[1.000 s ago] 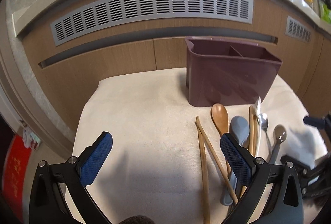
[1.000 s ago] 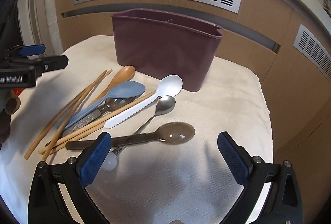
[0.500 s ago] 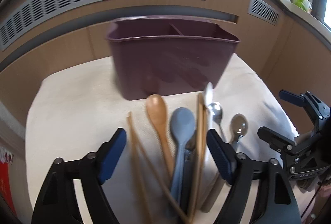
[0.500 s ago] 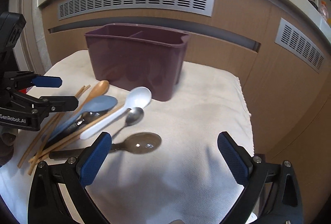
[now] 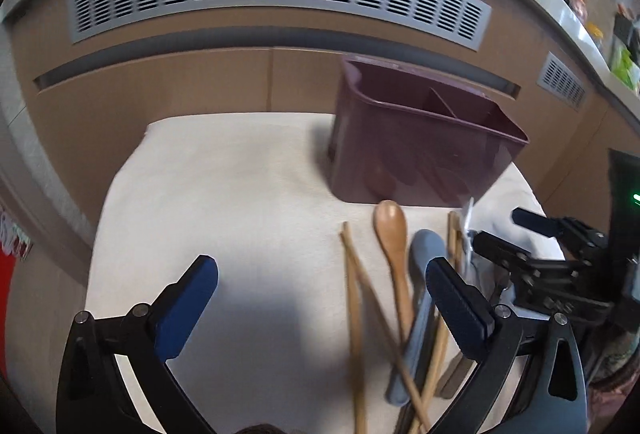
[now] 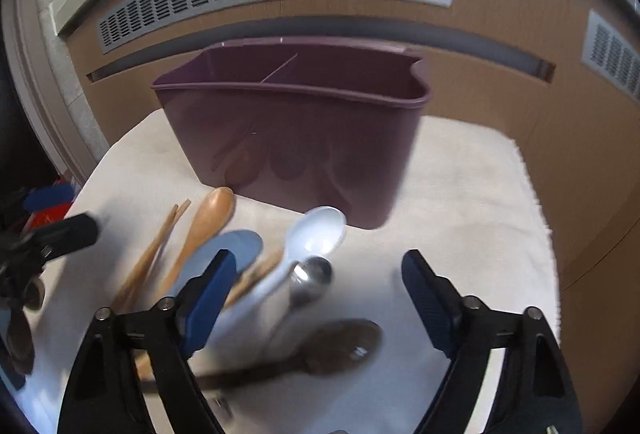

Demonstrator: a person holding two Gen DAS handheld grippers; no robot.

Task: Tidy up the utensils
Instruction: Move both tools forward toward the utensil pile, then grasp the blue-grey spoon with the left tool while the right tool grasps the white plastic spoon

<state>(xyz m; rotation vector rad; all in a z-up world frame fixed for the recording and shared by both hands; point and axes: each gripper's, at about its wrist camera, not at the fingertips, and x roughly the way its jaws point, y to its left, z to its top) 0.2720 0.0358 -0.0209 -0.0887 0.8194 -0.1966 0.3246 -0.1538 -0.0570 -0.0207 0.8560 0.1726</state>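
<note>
Because no utensil is yet lifted, the left hand-held gripper (image 5: 322,308) is opening wide and empty, while the right hand-held gripper (image 6: 316,300) is closing above the white spoon (image 6: 308,246), pads not gripping; utensils lie fanned mid-worktop (image 6: 460,193) before the divided caddy (image 6: 292,137).

Desk covered by a cream cloth (image 5: 240,201), maroon two-compartment caddy (image 6: 296,137) stood upright on it, chopsticks (image 5: 354,298), wooden spoon (image 6: 204,226), blue-grey spoon (image 5: 424,274), white spoon (image 6: 312,238), metal spoon (image 6: 310,280) and dark spoon (image 6: 340,344) laid before it
</note>
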